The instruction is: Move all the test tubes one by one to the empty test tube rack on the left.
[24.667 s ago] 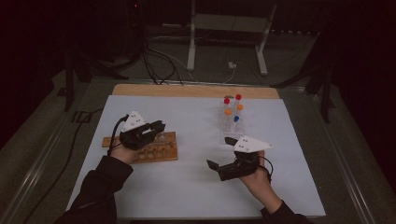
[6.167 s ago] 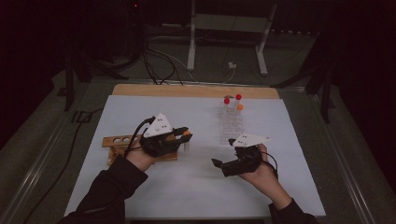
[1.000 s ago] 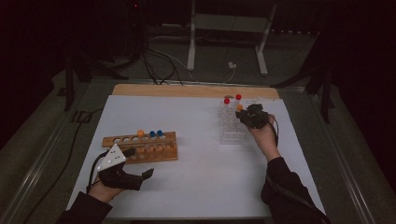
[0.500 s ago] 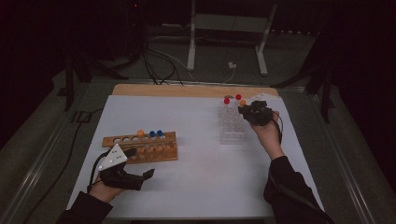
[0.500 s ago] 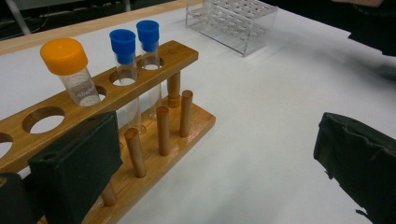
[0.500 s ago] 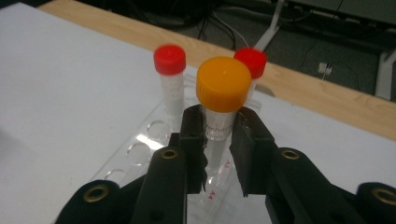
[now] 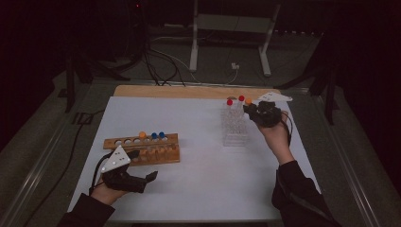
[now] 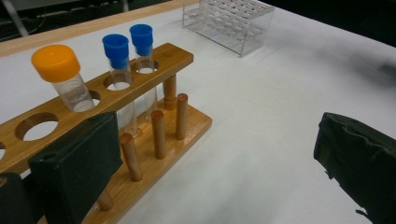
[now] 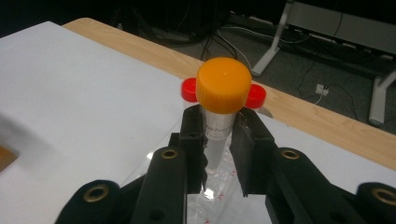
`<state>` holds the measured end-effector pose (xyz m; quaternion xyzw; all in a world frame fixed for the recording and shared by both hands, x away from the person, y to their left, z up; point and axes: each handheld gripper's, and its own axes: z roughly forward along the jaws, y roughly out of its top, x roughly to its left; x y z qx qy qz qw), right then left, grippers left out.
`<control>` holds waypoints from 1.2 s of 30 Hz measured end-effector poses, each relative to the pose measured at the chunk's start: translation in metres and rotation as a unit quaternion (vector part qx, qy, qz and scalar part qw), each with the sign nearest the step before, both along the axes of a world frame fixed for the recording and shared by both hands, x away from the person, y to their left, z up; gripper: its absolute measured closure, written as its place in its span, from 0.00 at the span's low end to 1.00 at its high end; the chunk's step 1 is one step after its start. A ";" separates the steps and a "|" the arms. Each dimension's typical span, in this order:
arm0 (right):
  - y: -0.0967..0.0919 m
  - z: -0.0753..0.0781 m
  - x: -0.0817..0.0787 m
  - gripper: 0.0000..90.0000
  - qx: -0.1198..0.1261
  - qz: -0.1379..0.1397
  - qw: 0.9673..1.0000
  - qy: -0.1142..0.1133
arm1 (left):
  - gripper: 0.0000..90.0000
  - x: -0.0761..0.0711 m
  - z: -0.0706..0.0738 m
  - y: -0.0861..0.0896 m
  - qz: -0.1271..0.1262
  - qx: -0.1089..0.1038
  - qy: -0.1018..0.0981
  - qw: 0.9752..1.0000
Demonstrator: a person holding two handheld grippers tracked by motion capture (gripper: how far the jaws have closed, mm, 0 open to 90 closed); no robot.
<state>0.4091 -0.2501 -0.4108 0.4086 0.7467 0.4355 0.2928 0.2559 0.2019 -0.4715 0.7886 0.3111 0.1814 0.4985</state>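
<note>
- Right gripper view: right gripper (image 9: 219, 140) clamps an orange-capped tube (image 9: 222, 100) by the body just under the cap, tube upright, its tip above the clear rack (image 9: 210, 196).
- 2 red caps (image 9: 189, 89) sit right behind the orange cap, 1 each side.
- High view: right gripper (image 7: 263, 113) is at the far right of the white table (image 7: 198, 123), over the far end of the clear rack (image 7: 235, 130); held tube's orange cap (image 7: 248, 101) shows beside the 2 red-capped tubes (image 7: 230, 102).
- Left gripper (image 7: 125, 176) rests at near left, just in front of the wooden rack (image 7: 142, 149), jaws spread apart, nothing between them.
- Left gripper view: wooden rack (image 8: 107, 126) lies just beyond the left jaw; it holds 1 orange-capped tube (image 8: 60, 74) and 2 blue-capped tubes (image 8: 126, 51), all upright in the top-board holes.
- Clear rack (image 8: 229, 23) sits far off across bare table.
</note>
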 end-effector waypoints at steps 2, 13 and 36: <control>0.002 0.003 -0.004 0.83 -0.002 0.004 1.000 -0.001 | 0.02 0.000 0.000 -0.001 0.000 0.001 0.000 1.000; 0.024 0.012 -0.028 0.83 -0.001 0.053 0.999 -0.005 | 0.02 -0.001 0.004 -0.004 -0.009 0.003 0.002 1.000; 0.065 -0.011 -0.084 0.83 -0.014 0.161 0.987 0.022 | 0.02 0.000 0.018 -0.025 -0.052 0.006 -0.002 0.999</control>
